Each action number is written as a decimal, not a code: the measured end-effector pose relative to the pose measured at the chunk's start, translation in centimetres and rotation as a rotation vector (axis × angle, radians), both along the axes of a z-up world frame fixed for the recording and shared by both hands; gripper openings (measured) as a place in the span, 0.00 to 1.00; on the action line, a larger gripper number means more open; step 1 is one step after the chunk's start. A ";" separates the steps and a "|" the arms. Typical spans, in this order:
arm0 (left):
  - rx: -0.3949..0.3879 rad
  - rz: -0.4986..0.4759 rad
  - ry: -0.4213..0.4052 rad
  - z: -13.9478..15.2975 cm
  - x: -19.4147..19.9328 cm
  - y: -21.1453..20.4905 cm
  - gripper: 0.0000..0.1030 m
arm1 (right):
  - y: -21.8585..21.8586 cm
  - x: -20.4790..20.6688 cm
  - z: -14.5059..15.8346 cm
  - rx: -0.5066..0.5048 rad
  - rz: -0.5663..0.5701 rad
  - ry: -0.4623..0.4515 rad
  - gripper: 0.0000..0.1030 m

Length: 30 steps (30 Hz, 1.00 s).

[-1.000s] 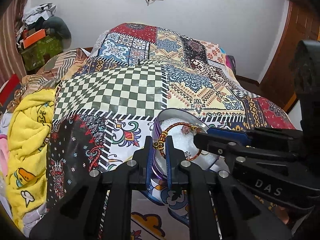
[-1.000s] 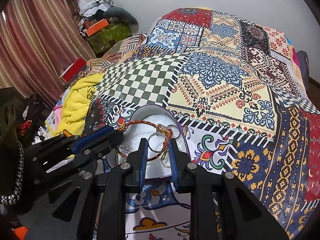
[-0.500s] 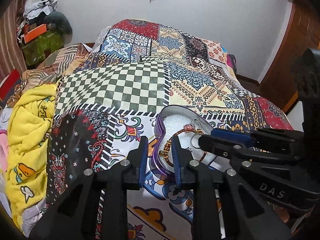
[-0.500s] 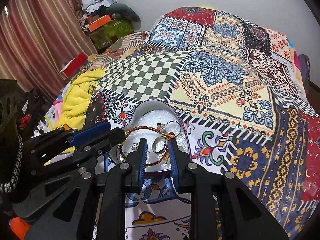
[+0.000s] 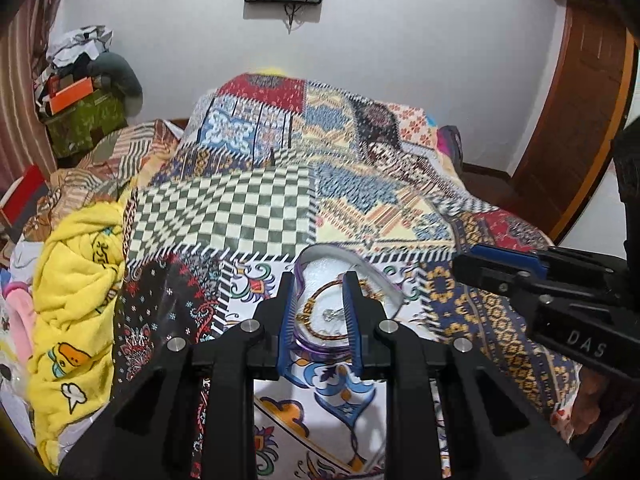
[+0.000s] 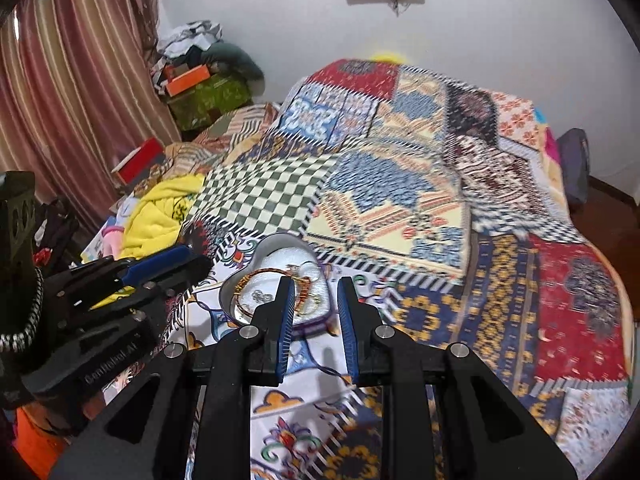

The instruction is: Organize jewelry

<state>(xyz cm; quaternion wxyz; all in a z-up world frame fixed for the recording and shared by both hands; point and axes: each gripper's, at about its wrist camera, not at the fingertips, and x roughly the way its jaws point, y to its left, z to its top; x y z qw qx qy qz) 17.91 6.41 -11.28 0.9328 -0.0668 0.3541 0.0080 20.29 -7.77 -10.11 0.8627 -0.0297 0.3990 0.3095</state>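
A heart-shaped purple tin (image 5: 362, 270) (image 6: 280, 242) with a white lining lies on the patchwork bedspread (image 5: 280, 208). Inside it lie a red-and-gold cord bracelet (image 5: 308, 307) (image 6: 256, 274) and small silver rings (image 5: 332, 314) (image 6: 260, 296). My left gripper (image 5: 319, 312) is open and empty, raised above and just in front of the tin. My right gripper (image 6: 316, 312) is open and empty, just right of the tin and nearer than it. Each gripper also shows at the edge of the other's view.
A yellow blanket (image 5: 76, 300) is bunched at the bed's left edge. Boxes and clutter (image 5: 80, 108) stand in the far left corner by a striped curtain (image 6: 60, 92). A wooden door (image 5: 580, 120) is at right.
Both grippers let go of the bracelet, which now lies in the tin. Both have opened wider and pulled back and up; the right one has also shifted right.
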 end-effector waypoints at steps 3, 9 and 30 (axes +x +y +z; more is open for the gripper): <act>0.003 -0.014 -0.023 1.2 -0.8 -0.7 0.22 | -1.6 -0.6 0.9 0.001 -0.032 -0.019 0.19; 0.016 -0.050 -0.038 2.2 -1.9 -2.5 0.22 | -4.6 -1.5 1.6 0.004 -0.094 -0.029 0.19; -0.008 -0.148 0.115 -3.0 -3.9 -6.9 0.22 | -9.2 -5.5 -4.2 -0.076 -0.126 0.139 0.19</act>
